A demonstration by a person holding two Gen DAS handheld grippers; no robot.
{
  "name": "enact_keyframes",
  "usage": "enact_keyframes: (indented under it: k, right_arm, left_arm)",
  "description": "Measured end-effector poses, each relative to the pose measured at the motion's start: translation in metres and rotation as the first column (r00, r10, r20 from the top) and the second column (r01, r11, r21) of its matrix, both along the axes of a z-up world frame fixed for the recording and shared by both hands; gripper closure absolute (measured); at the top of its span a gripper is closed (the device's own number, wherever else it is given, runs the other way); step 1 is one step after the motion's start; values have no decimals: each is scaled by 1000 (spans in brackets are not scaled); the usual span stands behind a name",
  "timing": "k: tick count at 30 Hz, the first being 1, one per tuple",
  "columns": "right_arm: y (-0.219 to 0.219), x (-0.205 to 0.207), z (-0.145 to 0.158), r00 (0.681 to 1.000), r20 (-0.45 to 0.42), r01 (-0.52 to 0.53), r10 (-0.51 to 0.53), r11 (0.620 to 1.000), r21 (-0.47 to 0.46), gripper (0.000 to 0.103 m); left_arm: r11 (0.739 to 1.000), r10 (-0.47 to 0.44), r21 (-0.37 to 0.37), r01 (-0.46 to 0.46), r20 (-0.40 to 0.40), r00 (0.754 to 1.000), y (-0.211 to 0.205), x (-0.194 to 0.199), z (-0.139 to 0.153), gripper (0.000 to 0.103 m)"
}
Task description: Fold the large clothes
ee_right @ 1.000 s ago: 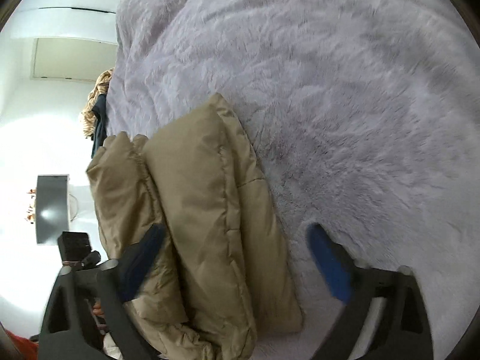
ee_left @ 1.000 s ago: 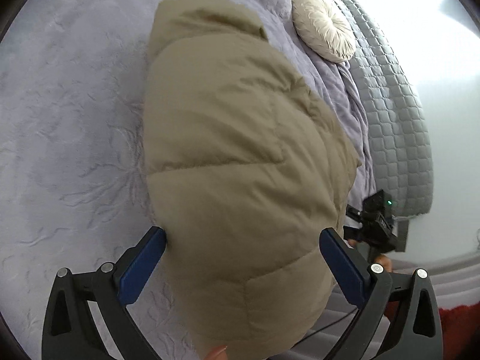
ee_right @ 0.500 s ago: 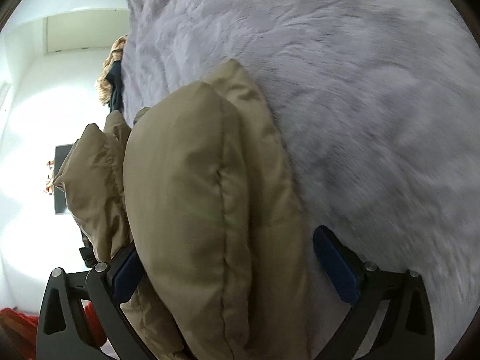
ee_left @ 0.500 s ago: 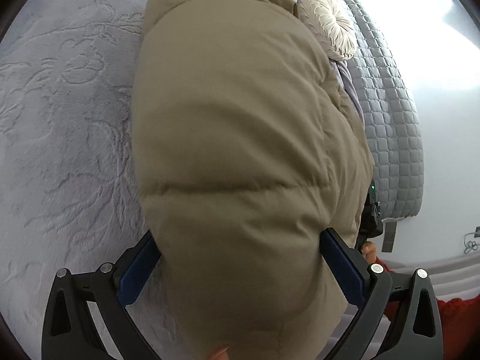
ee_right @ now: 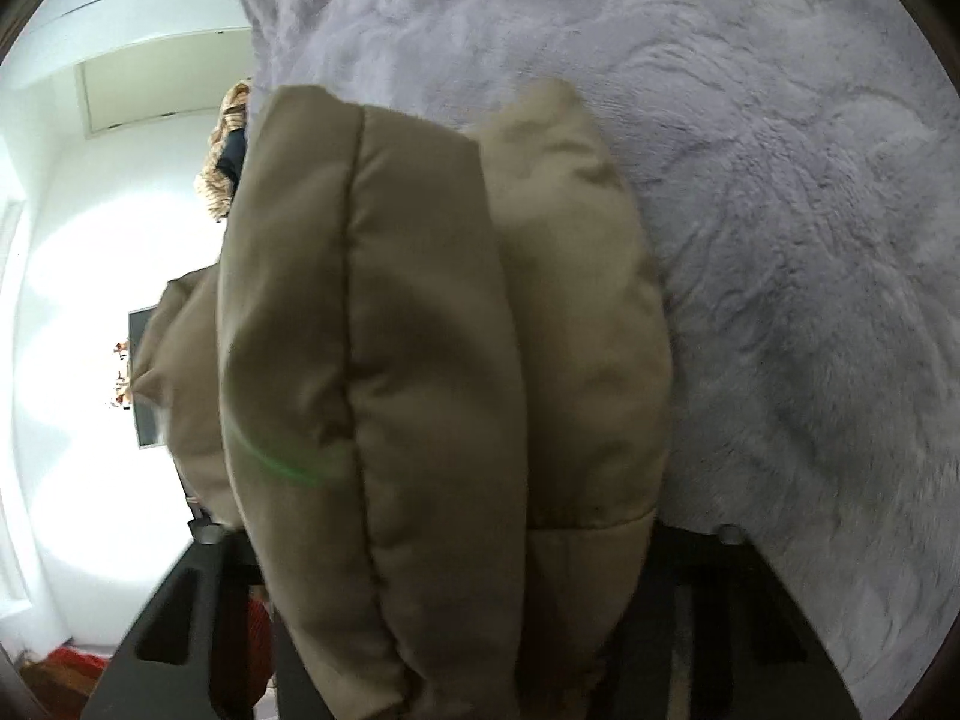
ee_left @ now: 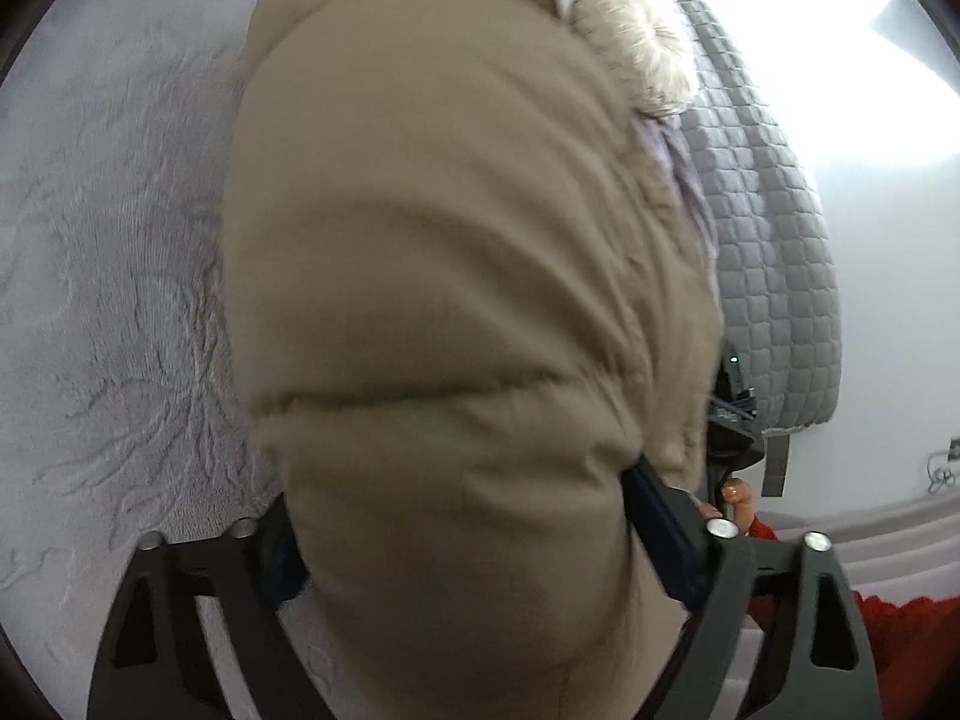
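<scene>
A puffy tan quilted jacket (ee_left: 450,240) lies folded on a lavender plush blanket (ee_left: 120,300) on a bed. My left gripper (ee_left: 468,516) straddles its near end; the jaws are closing and the blue pads dig into the padded sides. In the right wrist view the jacket (ee_right: 420,300) fills the middle as stacked folded layers. My right gripper (ee_right: 462,540) is closing on that thick edge, its pads hidden behind the bulging fabric. The body of the right gripper (ee_left: 729,420) shows past the jacket's right side.
A round cream cushion (ee_left: 636,42) and a grey quilted cover (ee_left: 774,240) lie at the bed's far right. A thumb (ee_left: 735,489) and red sleeve (ee_left: 900,630) are near the lower right. The blanket (ee_right: 780,180) spreads right of the jacket; a white wall with a dark screen (ee_right: 144,378) is left.
Both grippers have pushed forward and down onto the jacket. Their jaws, wide open around it earlier, have narrowed against the fabric, the right far more than the left.
</scene>
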State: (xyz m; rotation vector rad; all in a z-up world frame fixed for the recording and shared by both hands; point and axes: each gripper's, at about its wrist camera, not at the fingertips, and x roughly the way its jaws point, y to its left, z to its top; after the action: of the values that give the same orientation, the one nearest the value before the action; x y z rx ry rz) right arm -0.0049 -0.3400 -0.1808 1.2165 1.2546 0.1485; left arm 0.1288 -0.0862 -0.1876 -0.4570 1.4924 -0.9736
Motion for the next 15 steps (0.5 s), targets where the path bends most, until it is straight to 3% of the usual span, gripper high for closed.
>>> enact_keyframes:
  k: [2,7,15]
  right_arm:
    - [6,2,10,1000,24,-3,3,1000,1,65]
    - [33,22,35,996,85,-13,13,1000,-2,66]
    - [100,110,41,985,168,-54,48,998,30,66]
  left_arm:
    - [999,5,-38,-4,13,1000,5,1,12,24]
    - [996,34,-88,-29,60,998,21,13,43,24]
    - [987,141,-92,-128,146,979,102,76,75,24]
